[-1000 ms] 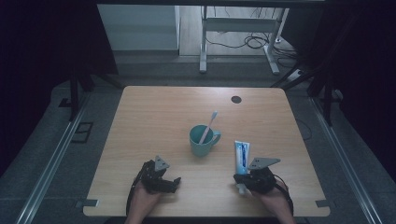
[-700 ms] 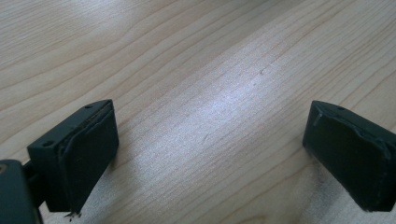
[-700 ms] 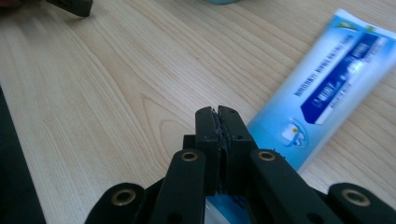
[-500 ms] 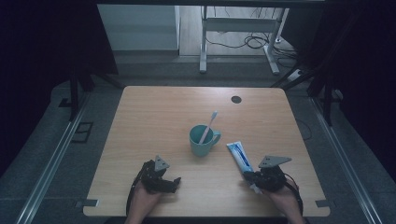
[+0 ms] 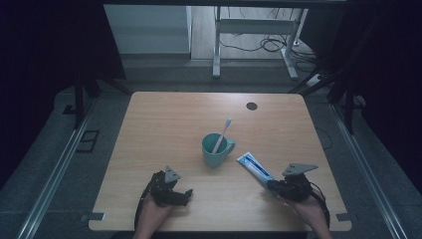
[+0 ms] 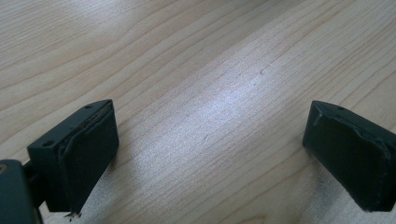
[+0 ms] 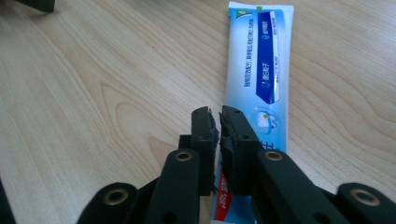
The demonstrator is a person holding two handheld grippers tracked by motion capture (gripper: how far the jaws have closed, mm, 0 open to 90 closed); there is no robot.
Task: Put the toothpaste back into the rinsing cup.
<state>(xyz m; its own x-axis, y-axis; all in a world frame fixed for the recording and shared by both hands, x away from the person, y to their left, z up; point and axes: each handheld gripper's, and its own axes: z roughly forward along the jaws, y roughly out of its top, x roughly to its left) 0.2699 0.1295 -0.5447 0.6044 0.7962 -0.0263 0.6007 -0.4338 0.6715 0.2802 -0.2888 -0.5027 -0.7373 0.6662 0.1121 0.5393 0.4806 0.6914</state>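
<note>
A blue and white toothpaste tube (image 5: 254,167) lies slantwise on the wooden table (image 5: 164,124), its flat end towards a teal mug (image 5: 215,151). A white toothbrush (image 5: 222,134) stands in the mug. My right gripper (image 5: 272,185) is shut on the tube's near end; in the right gripper view the jaws (image 7: 219,119) press together over the tube (image 7: 259,70), which lies flat on the wood. My left gripper (image 5: 185,194) rests low at the front left, open, with bare wood between its pads (image 6: 210,149).
A dark round grommet (image 5: 252,106) sits near the table's far edge. Behind the table stand a white desk frame (image 5: 216,45) and loose cables (image 5: 268,45) on the floor. Metal rails (image 5: 59,164) run along both sides of the table.
My right gripper has moved to the right with the tube's near end, so the tube has swung from nearly straight to slanted. The left gripper has stayed put.
</note>
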